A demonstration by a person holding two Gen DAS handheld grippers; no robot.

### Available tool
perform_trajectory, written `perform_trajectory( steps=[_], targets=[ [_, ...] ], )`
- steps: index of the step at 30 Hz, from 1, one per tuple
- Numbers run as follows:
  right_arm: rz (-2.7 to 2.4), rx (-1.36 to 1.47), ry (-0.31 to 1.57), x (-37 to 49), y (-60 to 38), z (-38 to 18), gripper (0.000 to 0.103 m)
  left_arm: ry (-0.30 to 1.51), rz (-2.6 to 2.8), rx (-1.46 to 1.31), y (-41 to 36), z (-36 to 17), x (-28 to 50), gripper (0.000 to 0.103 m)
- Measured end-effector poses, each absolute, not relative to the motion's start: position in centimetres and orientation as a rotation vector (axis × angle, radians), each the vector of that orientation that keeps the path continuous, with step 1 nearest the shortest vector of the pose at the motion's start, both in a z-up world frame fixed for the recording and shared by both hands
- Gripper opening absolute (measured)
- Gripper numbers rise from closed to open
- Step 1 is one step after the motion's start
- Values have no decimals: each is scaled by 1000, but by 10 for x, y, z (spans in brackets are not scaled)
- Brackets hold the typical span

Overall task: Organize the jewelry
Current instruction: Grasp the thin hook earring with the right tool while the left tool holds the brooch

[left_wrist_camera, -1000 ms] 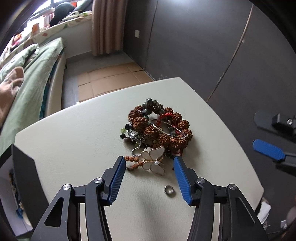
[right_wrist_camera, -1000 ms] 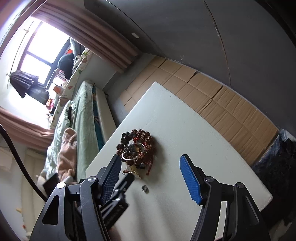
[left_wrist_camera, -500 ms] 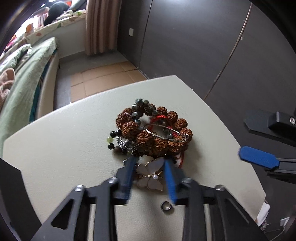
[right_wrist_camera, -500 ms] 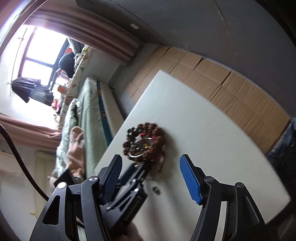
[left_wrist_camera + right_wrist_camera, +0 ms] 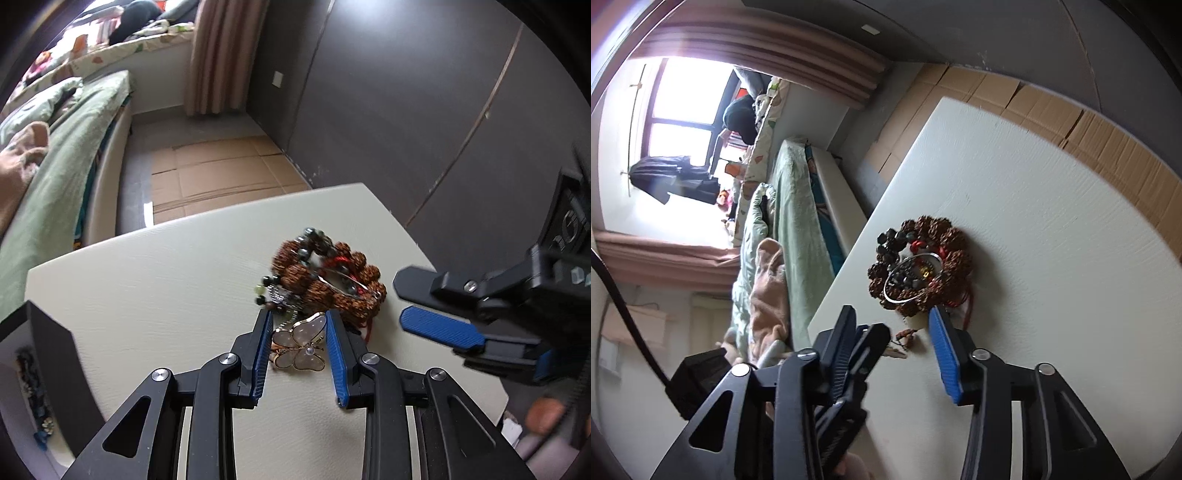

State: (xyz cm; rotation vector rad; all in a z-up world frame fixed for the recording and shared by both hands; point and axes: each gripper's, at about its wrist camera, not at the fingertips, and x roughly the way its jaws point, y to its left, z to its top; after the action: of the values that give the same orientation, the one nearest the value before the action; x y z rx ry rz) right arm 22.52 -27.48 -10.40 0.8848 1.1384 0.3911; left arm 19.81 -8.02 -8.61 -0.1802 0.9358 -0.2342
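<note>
A gold butterfly piece with pearly wings [image 5: 299, 347] sits between the blue pads of my left gripper [image 5: 297, 321], which is shut on it, just in front of the jewelry pile. The pile is a brown seed-bead bracelet [image 5: 332, 284] [image 5: 945, 240], dark beads [image 5: 314, 238] and a silver bangle [image 5: 911, 281] on the cream table [image 5: 166, 288]. My right gripper [image 5: 891, 317] [image 5: 406, 302] comes in from the right with its jaws closing. Its blue finger ends at the pile's near edge and nothing is pressed between the pads. The left gripper's fingers [image 5: 871, 343] show between them.
An open dark jewelry box [image 5: 51, 343] with small pieces inside stands at the table's left edge. A bed with green covers [image 5: 55, 177] runs along the left, with cardboard on the floor [image 5: 221, 173] beyond the table. A dark wardrobe wall [image 5: 406, 110] is behind.
My left gripper went from open around the butterfly piece to shut on it. The right gripper moved closer to the pile, its jaws narrower. The small ring is now hidden.
</note>
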Motion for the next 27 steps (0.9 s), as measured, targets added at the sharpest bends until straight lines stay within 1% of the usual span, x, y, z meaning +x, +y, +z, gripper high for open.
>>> perform_trajectory(
  steps=[8,17,21,23,25,27],
  targets=[
    [454,999,1156,230,-259,-119,42,899,-207,-232,-57,-72,194,31],
    [440,1207,1157,231,-257,-145,42,885,-184,-258,-39,-67,194,31],
    [421,1329,1145,229,-262,-158,38,888,-177,-266,-35,-67,196,31],
    [402,1370,1152,228,-264,-164,31,890,-174,-272,-33,-67,195,31],
    [395,1431,1164,227,-264,-173,19,890,-171,-278,-31,-67,196,31],
    [384,1462,1177,226,-263,-179,11,890,-169,-283,-30,-67,196,31]
  ],
)
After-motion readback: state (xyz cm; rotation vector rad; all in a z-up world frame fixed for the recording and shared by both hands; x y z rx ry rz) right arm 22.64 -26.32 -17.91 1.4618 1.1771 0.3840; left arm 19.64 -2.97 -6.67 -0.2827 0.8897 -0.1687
